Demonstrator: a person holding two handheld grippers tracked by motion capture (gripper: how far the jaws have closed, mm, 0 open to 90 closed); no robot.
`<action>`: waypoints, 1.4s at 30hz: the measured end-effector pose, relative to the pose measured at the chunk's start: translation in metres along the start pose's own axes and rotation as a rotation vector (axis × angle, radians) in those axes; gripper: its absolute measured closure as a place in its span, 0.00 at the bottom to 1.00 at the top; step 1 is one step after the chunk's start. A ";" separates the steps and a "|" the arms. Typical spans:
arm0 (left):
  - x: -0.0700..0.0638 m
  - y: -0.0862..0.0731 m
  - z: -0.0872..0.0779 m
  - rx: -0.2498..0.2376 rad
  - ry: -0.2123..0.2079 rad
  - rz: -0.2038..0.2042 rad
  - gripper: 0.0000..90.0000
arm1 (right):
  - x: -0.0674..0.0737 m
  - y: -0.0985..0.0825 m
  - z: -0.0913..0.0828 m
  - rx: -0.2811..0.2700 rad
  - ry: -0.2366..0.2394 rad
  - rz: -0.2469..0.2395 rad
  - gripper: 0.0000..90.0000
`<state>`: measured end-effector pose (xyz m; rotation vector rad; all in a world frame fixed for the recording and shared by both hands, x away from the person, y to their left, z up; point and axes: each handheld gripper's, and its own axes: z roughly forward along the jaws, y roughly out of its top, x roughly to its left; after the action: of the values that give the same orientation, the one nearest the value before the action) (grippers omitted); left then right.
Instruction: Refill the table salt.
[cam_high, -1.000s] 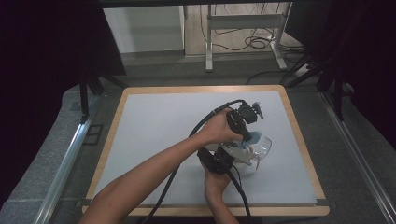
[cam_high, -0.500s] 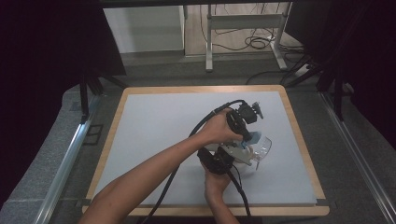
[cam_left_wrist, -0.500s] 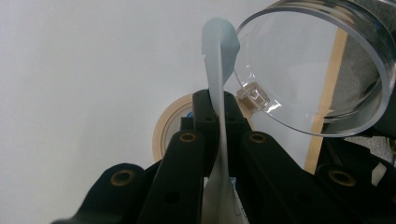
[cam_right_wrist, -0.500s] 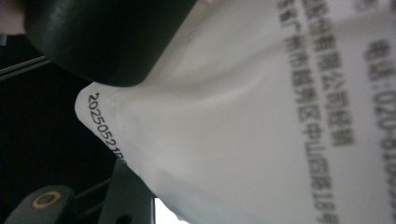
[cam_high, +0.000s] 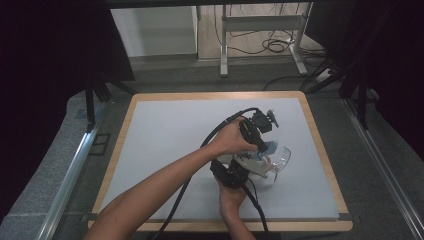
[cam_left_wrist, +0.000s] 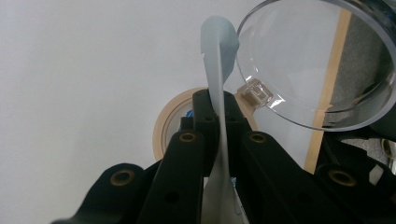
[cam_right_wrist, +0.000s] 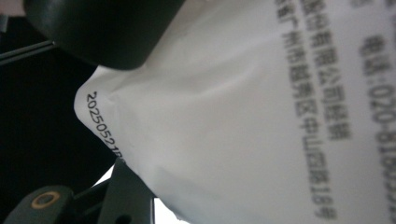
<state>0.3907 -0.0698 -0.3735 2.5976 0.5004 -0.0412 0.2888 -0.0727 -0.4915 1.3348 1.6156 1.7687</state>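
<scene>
Slippage is my main worry from the high view: both tongs meet over the right half of the bench (cam_high: 165, 145), the left tongs (cam_high: 264, 150) clenched on a pale blue sheet (cam_high: 269, 148) beside a clear plastic lid (cam_high: 282, 156), and any tug could tear or free it. Through the left gripper view, that thin sheet (cam_left_wrist: 218, 70) stands edge-on in the pinched jaws, the lid (cam_left_wrist: 317, 60) touching it and a tape roll (cam_left_wrist: 164, 126) lying behind. Through the right gripper view, my right tongs grasp a white printed packet (cam_right_wrist: 261, 121) that blocks everything beyond, so I could bump the lid blind.
</scene>
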 end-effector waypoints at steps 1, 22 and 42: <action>0.001 -0.001 -0.001 -0.003 -0.001 0.000 1.00 | 0.000 -0.001 0.000 0.002 0.001 -0.004 0.61; 0.003 -0.017 -0.022 -0.091 -0.032 -0.025 1.00 | -0.002 -0.013 -0.010 0.059 -0.004 -0.100 0.59; 0.009 -0.049 -0.048 -0.213 -0.057 -0.072 0.99 | -0.017 -0.026 -0.018 0.182 -0.027 -0.156 0.54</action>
<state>0.3784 -0.0038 -0.3549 2.3636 0.5466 -0.0810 0.2743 -0.0893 -0.5192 1.2653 1.8481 1.5377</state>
